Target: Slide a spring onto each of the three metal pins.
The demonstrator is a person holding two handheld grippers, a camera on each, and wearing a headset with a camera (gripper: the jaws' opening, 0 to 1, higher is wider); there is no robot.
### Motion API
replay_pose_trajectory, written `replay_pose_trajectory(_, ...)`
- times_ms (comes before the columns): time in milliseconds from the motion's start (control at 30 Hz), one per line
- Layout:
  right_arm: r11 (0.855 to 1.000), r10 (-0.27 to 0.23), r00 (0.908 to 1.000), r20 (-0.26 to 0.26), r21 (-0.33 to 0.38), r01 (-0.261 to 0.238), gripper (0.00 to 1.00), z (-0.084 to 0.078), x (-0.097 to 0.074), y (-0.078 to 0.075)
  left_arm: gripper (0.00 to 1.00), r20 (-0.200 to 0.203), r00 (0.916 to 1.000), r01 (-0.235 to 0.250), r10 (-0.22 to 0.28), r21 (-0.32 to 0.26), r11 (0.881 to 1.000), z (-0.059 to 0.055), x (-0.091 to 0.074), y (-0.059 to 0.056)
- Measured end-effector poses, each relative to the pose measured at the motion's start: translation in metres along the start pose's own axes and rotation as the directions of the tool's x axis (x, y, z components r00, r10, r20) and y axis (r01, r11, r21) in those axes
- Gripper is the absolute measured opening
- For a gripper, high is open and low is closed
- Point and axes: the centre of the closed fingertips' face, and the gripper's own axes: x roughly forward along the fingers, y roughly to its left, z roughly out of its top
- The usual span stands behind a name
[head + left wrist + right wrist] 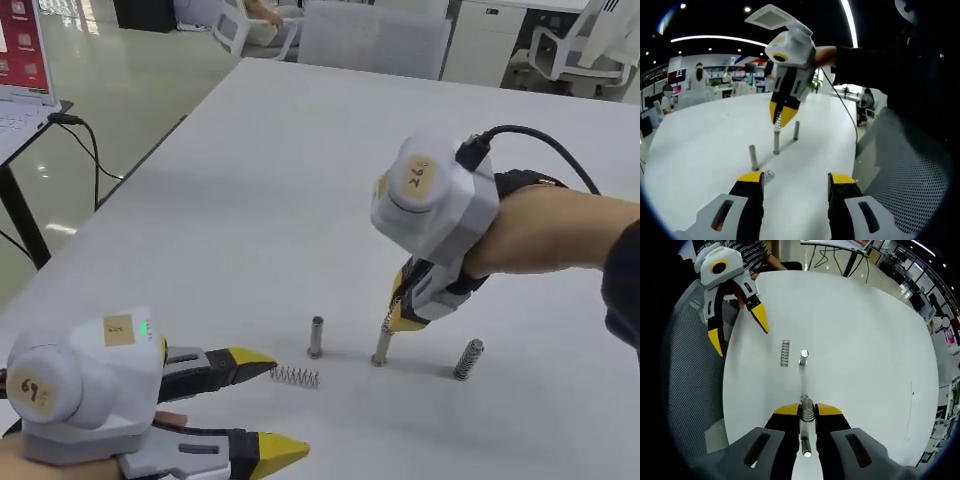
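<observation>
Right gripper [807, 408] — spring [808, 414] between jaws, over pin [382, 346]

surface: white flat table [300, 180] | upright, in a row: left bare grey metal pin [316, 337]; middle pin [381, 345]; right spring-covered pin [468, 360] | lying: loose steel coil spring [295, 376], just beside left pin

An open-plan office: a large white desk [300, 150], swivel chairs [372, 40] at its far side, a laptop [20, 60] far left.
</observation>
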Motion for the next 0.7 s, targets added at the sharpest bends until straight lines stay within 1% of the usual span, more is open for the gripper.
replay_pose_trajectory(100,1.0,0.007,1.0,-0.005,0.002,-0.007,0.08,0.0,0.004,0.0,0.45,-0.002,1.0,-0.001,0.001,0.002,1.0,0.0,0.0,0.0)
replay_pose_trajectory(367,1.0,0.025,0.9984,-0.051,-0.008,-0.026,0.08,-0.005,0.02,0.002,0.45,-0.003,1.0,-0.004,0.004,0.002,1.0,0.0,0.0,0.0)
replay_pose_trajectory(500,0.999,0.039,0.9966,-0.073,-0.009,-0.039,0.08,-0.007,0.028,0.006,0.44,-0.004,1.0,-0.004,0.004,0.003,1.0,-0.001,0.0,0.0)
replay_pose_trajectory(700,0.998,0.056,0.9944,-0.089,-0.005,-0.057,0.08,-0.012,0.036,0.01,0.44,-0.002,1.0,-0.005,0.005,0.002,1.0,0.0,0.0,0.0)
